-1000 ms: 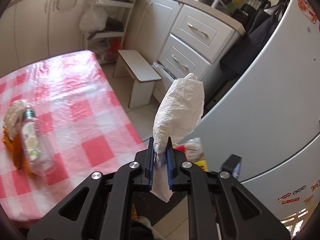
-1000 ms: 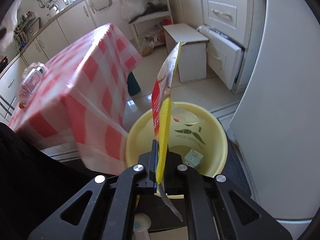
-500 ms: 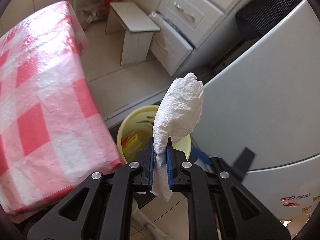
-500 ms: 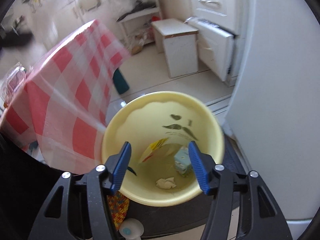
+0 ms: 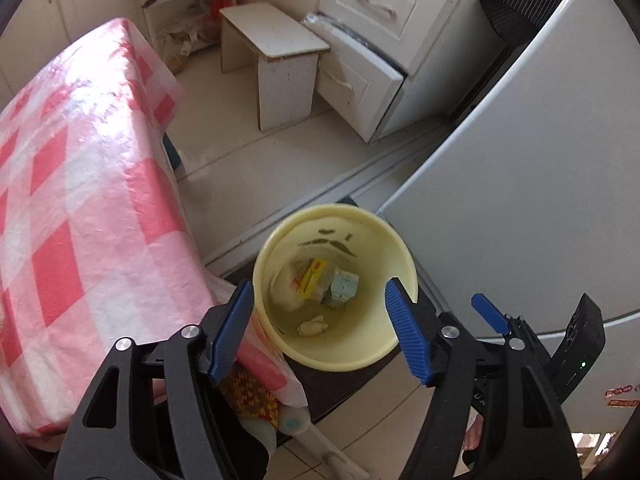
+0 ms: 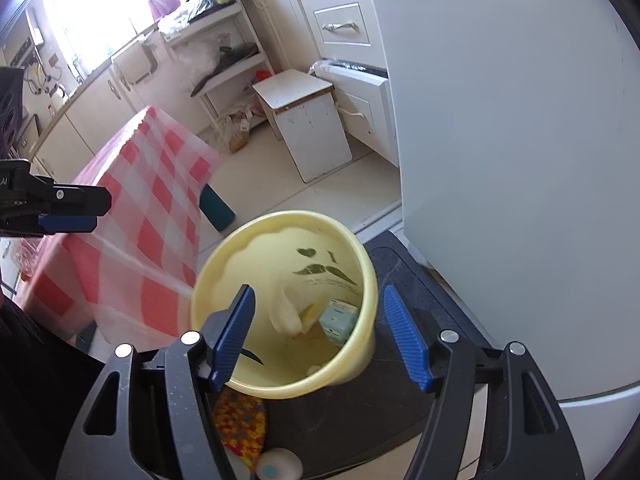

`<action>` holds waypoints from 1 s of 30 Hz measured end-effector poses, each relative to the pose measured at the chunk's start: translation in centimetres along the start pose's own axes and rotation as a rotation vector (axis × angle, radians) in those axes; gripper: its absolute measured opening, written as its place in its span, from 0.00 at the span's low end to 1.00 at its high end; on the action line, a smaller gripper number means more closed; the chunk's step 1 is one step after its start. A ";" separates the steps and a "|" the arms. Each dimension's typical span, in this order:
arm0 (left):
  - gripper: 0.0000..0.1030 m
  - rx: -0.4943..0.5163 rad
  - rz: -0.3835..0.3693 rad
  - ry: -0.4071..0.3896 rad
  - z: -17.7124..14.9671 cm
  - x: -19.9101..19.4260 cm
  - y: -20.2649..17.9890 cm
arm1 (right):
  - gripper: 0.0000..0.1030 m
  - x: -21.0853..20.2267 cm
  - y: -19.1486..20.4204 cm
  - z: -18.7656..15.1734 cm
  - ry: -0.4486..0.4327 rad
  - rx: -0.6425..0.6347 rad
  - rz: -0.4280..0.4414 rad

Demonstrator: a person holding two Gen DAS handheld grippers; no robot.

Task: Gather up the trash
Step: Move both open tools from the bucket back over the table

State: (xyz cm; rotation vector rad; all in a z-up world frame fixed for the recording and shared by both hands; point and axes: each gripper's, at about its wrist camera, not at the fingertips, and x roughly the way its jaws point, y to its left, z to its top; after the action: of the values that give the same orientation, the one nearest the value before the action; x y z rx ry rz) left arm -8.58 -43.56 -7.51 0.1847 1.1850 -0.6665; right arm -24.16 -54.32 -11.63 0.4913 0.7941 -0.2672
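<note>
Two tongs, left [image 5: 320, 328] and right [image 6: 318, 330], gape wide, empty, above one yellow bin [image 5: 394, 248] holding trash

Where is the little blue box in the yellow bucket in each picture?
Left wrist view: the blue box lies at the bottom of the bucket, low centre, right of the yellow wrapper.
Right wrist view: the blue box sits low centre, against the bucket's right inner wall.
Shared landmark: the moustache print on the bucket's far inner wall, above the box.
</note>
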 end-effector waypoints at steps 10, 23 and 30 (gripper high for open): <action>0.80 -0.124 -0.089 -0.268 -0.8 -7.6 3.5 | 0.67 -1.8 3.6 0.5 -0.027 -0.050 0.036; 0.87 -0.354 -0.068 -0.572 -5.5 -22.2 16.2 | 0.70 -5.4 13.2 3.8 -0.121 -0.217 0.123; 0.87 -0.438 0.054 -0.595 -8.2 -25.4 23.7 | 0.73 -8.6 22.1 6.3 -0.216 -0.323 0.281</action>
State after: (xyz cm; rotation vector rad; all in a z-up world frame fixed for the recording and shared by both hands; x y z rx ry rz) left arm -6.99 -11.10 7.33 -0.3325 0.7196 -0.3592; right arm -17.12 -38.20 5.55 0.2587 0.5358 0.0696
